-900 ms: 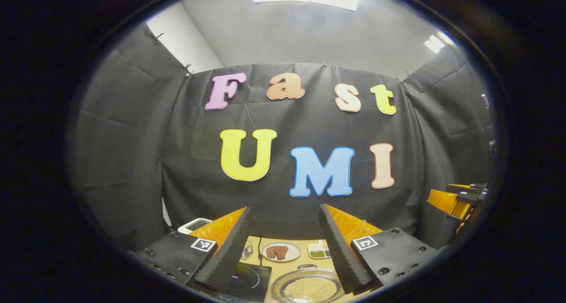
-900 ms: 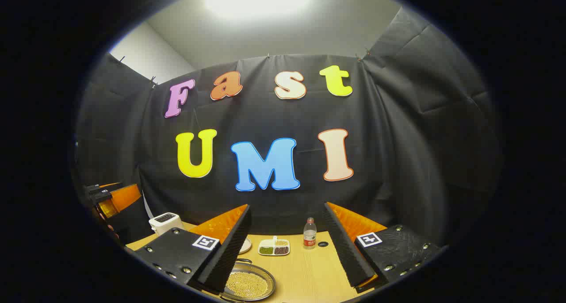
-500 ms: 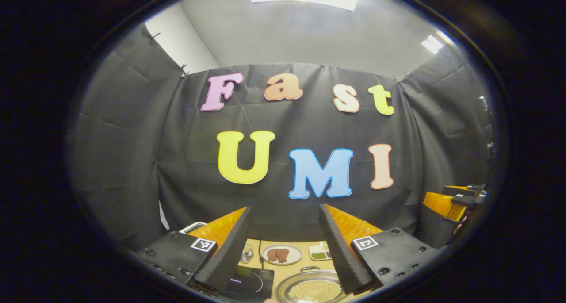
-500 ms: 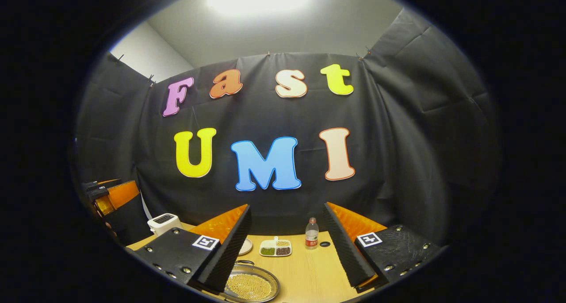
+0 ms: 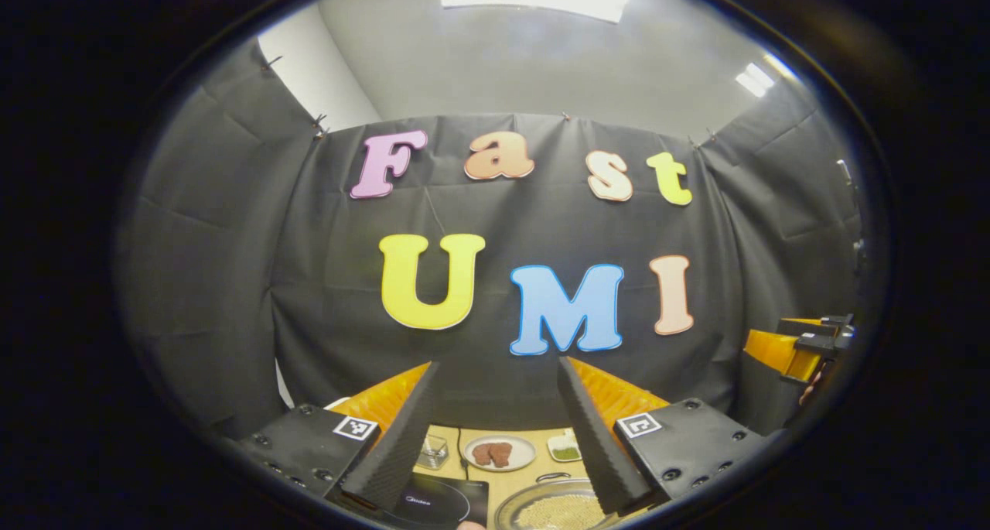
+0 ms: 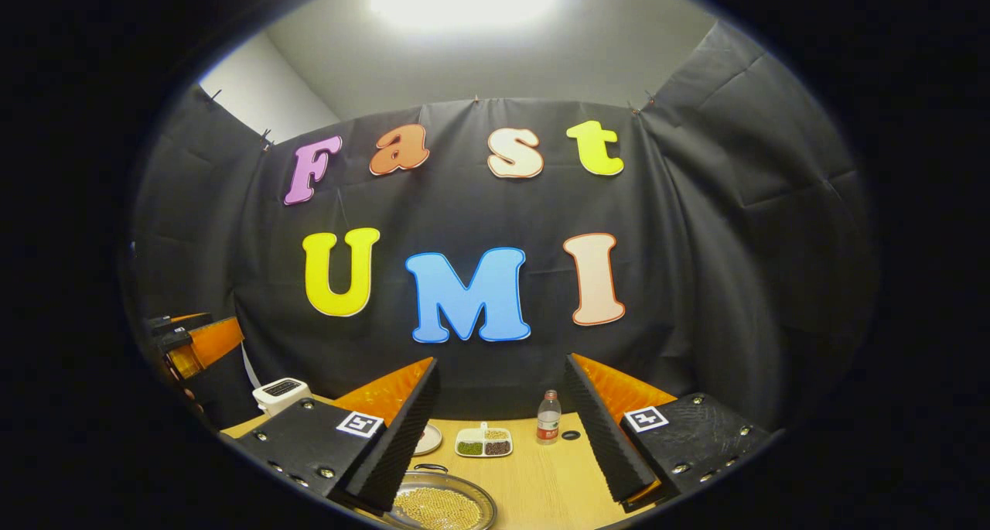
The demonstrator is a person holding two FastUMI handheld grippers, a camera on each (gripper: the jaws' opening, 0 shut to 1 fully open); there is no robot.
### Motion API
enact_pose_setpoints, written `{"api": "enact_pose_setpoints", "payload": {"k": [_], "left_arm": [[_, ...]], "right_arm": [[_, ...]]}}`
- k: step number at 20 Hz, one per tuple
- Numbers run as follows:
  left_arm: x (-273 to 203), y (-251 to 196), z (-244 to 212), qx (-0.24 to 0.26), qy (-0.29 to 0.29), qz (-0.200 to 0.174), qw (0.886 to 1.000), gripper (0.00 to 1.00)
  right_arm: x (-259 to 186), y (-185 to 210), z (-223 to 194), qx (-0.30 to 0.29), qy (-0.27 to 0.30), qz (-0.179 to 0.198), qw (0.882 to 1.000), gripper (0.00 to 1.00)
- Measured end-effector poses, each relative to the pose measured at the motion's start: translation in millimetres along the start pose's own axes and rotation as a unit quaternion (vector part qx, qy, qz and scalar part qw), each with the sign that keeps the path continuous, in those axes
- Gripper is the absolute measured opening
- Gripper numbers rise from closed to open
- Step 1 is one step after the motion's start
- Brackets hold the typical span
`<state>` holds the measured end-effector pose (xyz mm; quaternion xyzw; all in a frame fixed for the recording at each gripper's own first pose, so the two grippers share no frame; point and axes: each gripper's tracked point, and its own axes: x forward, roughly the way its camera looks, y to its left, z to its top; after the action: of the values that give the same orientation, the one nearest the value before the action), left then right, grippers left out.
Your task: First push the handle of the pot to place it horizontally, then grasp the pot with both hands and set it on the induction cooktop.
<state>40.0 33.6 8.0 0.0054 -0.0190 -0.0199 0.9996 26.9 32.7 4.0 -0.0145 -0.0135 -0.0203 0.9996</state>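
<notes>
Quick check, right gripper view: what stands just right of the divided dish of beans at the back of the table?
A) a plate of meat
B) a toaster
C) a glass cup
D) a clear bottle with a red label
D: a clear bottle with a red label stands upright just right of the divided dish, on the wooden table.

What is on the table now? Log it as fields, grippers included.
pot: round metal pan of yellow beans, on the table
cooktop: black, left of the pot, bare
plate: brown food, behind the pot
tray: divided, beans
bottle: upright, right of the tray
toaster: white, far left
left gripper: open, above the table
right gripper: open, above the table
</notes>
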Motion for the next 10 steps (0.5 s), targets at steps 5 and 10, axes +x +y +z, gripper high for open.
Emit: {"api": "enact_pose_setpoints", "payload": {"k": [5, 10], "left_arm": [[2.8, -0.5, -0.7, -0.001, -0.005, -0.001, 1.0, 0.95], [-3.6, 1.3, -8.3, -0.003, -0.005, -0.007, 1.0, 0.97]], "right_arm": [[2.8, 1.0, -15.4, -0.003, 0.017, 0.003, 1.0, 0.97], [-1.2, 9.4, -44.6, 0.009, 0.05, 0.017, 0.999, 0.93]]}}
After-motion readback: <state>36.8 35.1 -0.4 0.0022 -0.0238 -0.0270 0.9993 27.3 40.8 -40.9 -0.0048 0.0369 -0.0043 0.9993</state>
